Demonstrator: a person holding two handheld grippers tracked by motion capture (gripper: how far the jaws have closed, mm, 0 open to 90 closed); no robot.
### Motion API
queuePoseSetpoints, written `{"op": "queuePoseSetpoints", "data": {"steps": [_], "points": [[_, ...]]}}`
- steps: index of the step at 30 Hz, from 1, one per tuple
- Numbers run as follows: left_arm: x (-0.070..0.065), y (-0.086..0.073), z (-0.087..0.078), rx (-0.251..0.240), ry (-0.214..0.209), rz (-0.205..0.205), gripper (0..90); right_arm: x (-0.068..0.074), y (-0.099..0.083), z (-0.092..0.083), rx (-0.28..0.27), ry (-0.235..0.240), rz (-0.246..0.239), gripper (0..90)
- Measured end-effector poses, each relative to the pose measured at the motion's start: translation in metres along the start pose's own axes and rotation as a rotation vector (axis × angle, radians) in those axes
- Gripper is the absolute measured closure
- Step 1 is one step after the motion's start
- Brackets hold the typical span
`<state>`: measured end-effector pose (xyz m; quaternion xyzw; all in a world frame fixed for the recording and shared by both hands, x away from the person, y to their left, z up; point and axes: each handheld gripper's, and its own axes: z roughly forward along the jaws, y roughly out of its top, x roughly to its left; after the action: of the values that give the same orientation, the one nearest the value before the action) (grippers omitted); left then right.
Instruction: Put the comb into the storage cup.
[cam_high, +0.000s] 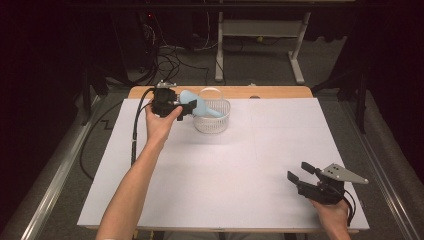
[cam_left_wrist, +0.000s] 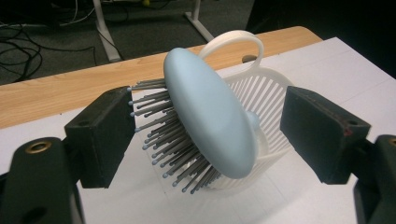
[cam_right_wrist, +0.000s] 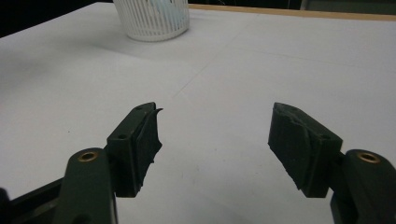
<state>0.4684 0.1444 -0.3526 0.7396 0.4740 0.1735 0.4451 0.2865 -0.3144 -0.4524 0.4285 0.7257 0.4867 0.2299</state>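
A pale blue oval hairbrush (cam_left_wrist: 210, 112) with grey pins leans on the rim of a white slatted basket (cam_left_wrist: 266, 93), its handle down inside. In the high view the brush (cam_high: 199, 102) and basket (cam_high: 212, 119) stand at the back of the table, left of centre. My left gripper (cam_high: 189, 107) is open around the brush head: in the left gripper view the left jaw touches the pin tips and the right jaw stands apart from the brush's smooth back. My right gripper (cam_high: 298, 170) hovers open over the front right of the table with nothing between its fingers (cam_right_wrist: 137, 140).
A white sheet (cam_high: 225, 170) covers the table, with a wooden strip (cam_high: 280, 92) along the far edge. Beyond it stand a desk frame (cam_high: 260, 35) and floor cables (cam_high: 170, 55). The basket (cam_right_wrist: 152, 18) appears far off in the right gripper view.
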Motion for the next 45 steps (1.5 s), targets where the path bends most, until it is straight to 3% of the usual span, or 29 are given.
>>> {"op": "queuePoseSetpoints", "data": {"steps": [45], "points": [[0.002, -0.011, -0.022, -0.028, 0.028, 0.04, 19.9, 0.0, 0.0, 0.0, -0.006, -0.002, 0.0, 33.8]]}}
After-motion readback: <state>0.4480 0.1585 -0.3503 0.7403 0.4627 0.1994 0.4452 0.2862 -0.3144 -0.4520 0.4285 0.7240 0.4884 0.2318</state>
